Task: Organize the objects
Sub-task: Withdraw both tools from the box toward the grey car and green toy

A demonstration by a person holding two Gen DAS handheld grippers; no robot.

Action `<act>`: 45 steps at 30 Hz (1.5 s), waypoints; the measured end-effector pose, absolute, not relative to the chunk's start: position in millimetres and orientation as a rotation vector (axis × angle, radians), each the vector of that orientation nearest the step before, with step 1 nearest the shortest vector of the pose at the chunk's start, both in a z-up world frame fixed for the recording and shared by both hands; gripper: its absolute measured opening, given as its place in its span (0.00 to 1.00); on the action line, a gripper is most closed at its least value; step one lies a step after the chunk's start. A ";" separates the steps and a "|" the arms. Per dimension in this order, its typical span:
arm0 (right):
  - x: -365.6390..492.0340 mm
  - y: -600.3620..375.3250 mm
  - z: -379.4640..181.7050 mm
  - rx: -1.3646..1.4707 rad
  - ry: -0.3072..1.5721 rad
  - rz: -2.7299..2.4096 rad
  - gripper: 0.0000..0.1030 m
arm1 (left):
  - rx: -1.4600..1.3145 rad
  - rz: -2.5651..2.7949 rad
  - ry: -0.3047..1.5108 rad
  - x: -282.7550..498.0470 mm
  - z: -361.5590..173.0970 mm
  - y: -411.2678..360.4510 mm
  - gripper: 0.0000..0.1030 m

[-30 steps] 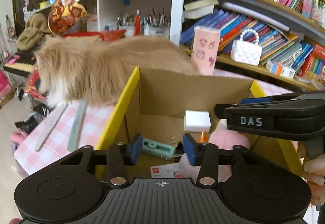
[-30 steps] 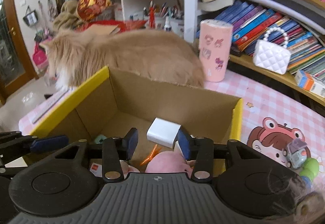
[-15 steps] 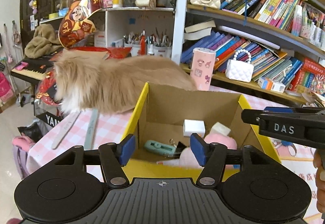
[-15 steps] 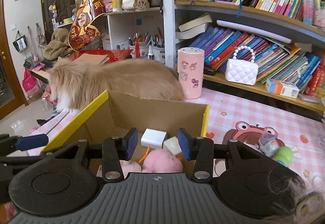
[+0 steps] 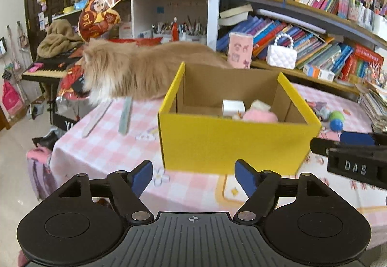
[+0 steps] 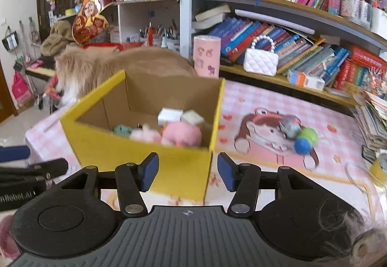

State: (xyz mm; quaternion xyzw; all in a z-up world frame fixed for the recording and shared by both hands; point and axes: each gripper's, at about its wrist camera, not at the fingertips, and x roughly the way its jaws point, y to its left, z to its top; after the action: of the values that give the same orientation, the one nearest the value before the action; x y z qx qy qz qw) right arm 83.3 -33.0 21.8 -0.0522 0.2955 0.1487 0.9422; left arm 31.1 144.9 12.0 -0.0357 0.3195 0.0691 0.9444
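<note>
- The yellow cardboard box (image 5: 232,143) stands open-topped on the pink checked tabletop (image 5: 101,146), dead ahead at 12 o'clock of the left gripper (image 5: 193,176).
- The left gripper's jaws have just been opening; they stand released and wide apart, nothing between them, short of the box's near wall.
- The right gripper (image 6: 187,171) also hangs short of the box, whose near corner lies at its 12 o'clock. Its jaws have just been opening too and are released, empty.
- Inside the box: a pink plush toy (image 6: 182,133), a white block (image 6: 170,116) behind it, and a small teal item (image 6: 122,129) at the toy's 9 o'clock.
- On the tabletop at 3 o'clock of the box, in the right wrist view, lie a green and blue toy (image 6: 306,140) and a small grey toy car (image 6: 289,127), just beside each other.
- A long-haired tan cat (image 5: 135,71) lies on the tabletop beyond the box, at its 10 o'clock in the left wrist view.
- Two long flat sticks (image 5: 125,115) lie near the cat, at 9 o'clock of the box.
- A pink tumbler (image 6: 206,56) stands behind the box, before the bookshelf (image 6: 302,15).
</note>
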 end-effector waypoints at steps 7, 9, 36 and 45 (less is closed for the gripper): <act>49.4 -40.5 2.5 -0.095 0.666 0.273 0.53 | -0.068 0.127 0.686 6.5 3.3 138.1 0.78; 40.7 -41.9 -1.6 -0.096 0.677 0.270 0.54 | -0.067 0.118 0.691 0.6 1.1 135.3 0.78; -17.0 -84.3 -22.9 -0.066 0.758 0.069 0.63 | 0.031 -0.080 0.765 -18.3 -19.0 85.3 0.79; -13.8 -109.8 -23.3 -0.049 0.761 -0.010 0.64 | 0.059 -0.160 0.770 -1.8 -21.4 59.5 0.80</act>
State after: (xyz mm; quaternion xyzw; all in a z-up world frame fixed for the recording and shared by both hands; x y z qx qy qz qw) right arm -13.8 -109.8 -23.3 -0.0237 0.3711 -0.0050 0.9283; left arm -1.8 59.5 -21.4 0.0287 0.3749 -0.0779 0.9233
